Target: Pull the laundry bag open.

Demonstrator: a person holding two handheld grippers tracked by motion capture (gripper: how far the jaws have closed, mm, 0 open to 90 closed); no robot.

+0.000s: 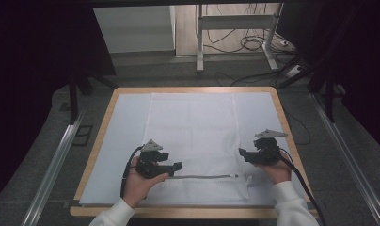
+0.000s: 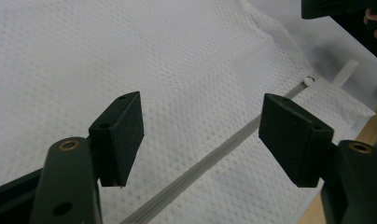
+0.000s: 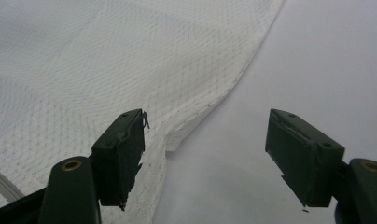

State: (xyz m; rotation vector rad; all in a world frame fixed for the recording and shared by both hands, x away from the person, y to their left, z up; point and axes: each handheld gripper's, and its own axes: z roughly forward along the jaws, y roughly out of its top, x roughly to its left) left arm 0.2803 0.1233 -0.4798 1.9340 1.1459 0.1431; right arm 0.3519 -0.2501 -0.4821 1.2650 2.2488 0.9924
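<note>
A white mesh bag (image 1: pixel 193 132) lies flat on a pale sheet (image 1: pixel 124 136) over the wooden table (image 1: pixel 99 136). Its grey zipper (image 1: pixel 202 177) runs along the near end, with the pull (image 1: pixel 233 176) at the right. My left gripper (image 1: pixel 177 165) hovers over the zipper's left part, open and holding nothing. In the left gripper view the zipper (image 2: pixel 214 156) passes under my open left gripper (image 2: pixel 200 126) toward the pull (image 2: pixel 309 80). My right gripper (image 1: pixel 241 152) stands open at the bag's right edge. In the right gripper view that gripper (image 3: pixel 207 149) straddles the mesh edge (image 3: pixel 177 135), gripping nothing.
Bare pale sheet (image 3: pixel 317 60) lies to the right of the bag. Metal rails (image 1: pixel 54 162) run along the floor on both sides of the table. A white frame (image 1: pixel 200 42) and loose cables (image 1: pixel 254 44) are on the floor beyond the far edge.
</note>
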